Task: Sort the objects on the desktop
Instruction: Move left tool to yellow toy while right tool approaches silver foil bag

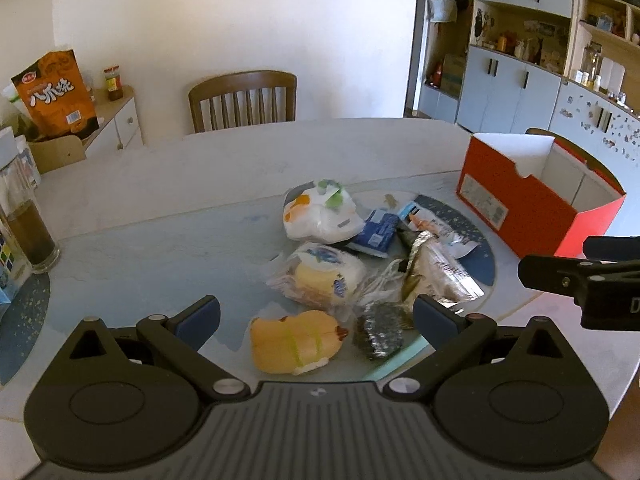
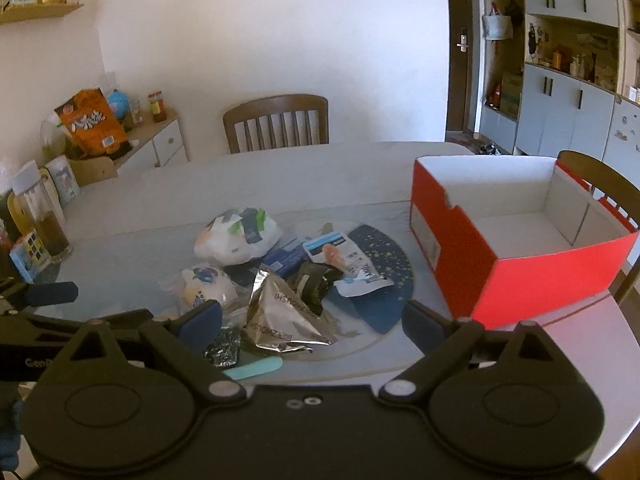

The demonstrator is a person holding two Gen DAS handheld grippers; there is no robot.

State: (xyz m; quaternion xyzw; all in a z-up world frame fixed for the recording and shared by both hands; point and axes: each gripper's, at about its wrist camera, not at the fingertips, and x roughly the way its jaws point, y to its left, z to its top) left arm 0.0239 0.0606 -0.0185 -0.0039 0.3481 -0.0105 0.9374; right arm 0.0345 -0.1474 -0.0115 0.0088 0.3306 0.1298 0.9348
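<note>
A pile of small things lies on the round table (image 1: 160, 184): a yellow squishy toy (image 1: 294, 340), a wrapped bun (image 1: 324, 276), a white packet (image 1: 320, 212), a blue packet (image 1: 376, 232), a silver foil bag (image 2: 280, 316) and a steel scrubber (image 1: 380, 330). An empty red box (image 2: 520, 232) stands to the right, also in the left wrist view (image 1: 532, 200). My left gripper (image 1: 316, 316) is open above the toy and bun, holding nothing. My right gripper (image 2: 312, 318) is open above the foil bag, holding nothing.
A glass of dark liquid (image 1: 30, 228) and boxes stand at the table's left edge. A wooden chair (image 1: 244, 100) is behind the table, another (image 2: 600, 184) behind the red box. A side cabinet with an orange bag (image 1: 56, 92) is at the left.
</note>
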